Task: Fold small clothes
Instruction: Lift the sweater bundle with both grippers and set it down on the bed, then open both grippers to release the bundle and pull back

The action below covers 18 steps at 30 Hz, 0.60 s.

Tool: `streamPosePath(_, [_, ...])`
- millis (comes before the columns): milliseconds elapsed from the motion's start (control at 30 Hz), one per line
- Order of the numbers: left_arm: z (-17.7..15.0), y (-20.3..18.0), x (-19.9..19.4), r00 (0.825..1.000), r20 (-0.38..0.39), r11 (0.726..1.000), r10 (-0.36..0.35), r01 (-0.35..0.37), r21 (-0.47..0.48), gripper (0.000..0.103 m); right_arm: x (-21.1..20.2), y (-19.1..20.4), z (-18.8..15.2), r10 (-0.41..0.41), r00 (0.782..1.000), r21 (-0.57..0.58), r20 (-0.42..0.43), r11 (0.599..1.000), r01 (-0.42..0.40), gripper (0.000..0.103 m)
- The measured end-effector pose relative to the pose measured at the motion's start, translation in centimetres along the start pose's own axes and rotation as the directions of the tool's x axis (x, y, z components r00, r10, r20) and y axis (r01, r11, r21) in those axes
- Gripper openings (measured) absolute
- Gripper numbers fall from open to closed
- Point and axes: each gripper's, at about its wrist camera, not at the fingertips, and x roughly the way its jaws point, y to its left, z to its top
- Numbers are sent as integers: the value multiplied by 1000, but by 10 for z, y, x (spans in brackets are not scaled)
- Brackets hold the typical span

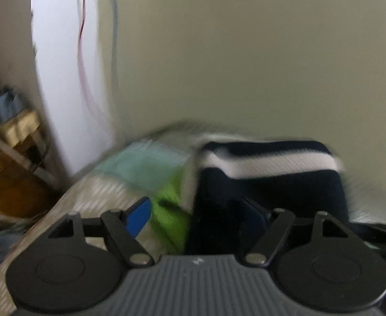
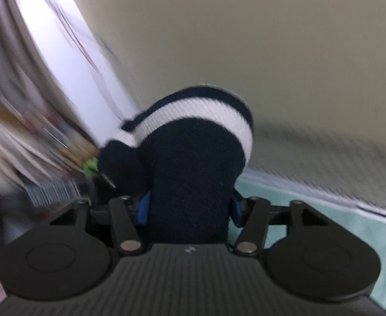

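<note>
A small navy knit garment with a white stripe (image 1: 269, 173) hangs in front of my left gripper (image 1: 198, 210), whose jaws stand wide apart; its blue left pad (image 1: 139, 217) is bare and the right pad lies against the dark cloth. In the right wrist view the same navy striped garment (image 2: 193, 163) bulges up between the blue pads (image 2: 143, 208) of my right gripper (image 2: 190, 208), which is closed on it. Both views are blurred by motion.
A pale cloth with light blue (image 1: 143, 160) and bright green (image 1: 169, 210) patches covers the surface below; it shows as pale teal in the right wrist view (image 2: 324, 210). A plain wall (image 1: 245, 52) lies ahead. Cables and clutter (image 1: 11, 131) sit at far left.
</note>
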Motion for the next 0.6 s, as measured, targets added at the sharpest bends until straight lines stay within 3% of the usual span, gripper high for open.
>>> streamPosePath(33, [-4,0,-1,1000,26,1000,13,-12,-18,95,-4,-2,-9,-15,999,-5,45,1000,15,75])
streamPosePath(100, [-8,-9,-10,995,89,998,55,-54,-9,95,-27,-10,-15,25,995,5,93,1000,-25,74])
streamPosePath(233, [-14,-30,-35,988,141,995,67,-76,61,96,-76,-18,-30,-36,988,-39,151,998,43,74])
streamPosePath(400, [-27,-43,-77,986,165,996,38,-51,72,103,-128,-28,-62,-88,983,26,162,996,85,74])
streamPosePath(600, [-62,-71,-121,987,161,997,-10,-3,78,103,-169,-30,-109,-101,979,47,178,994,94,75])
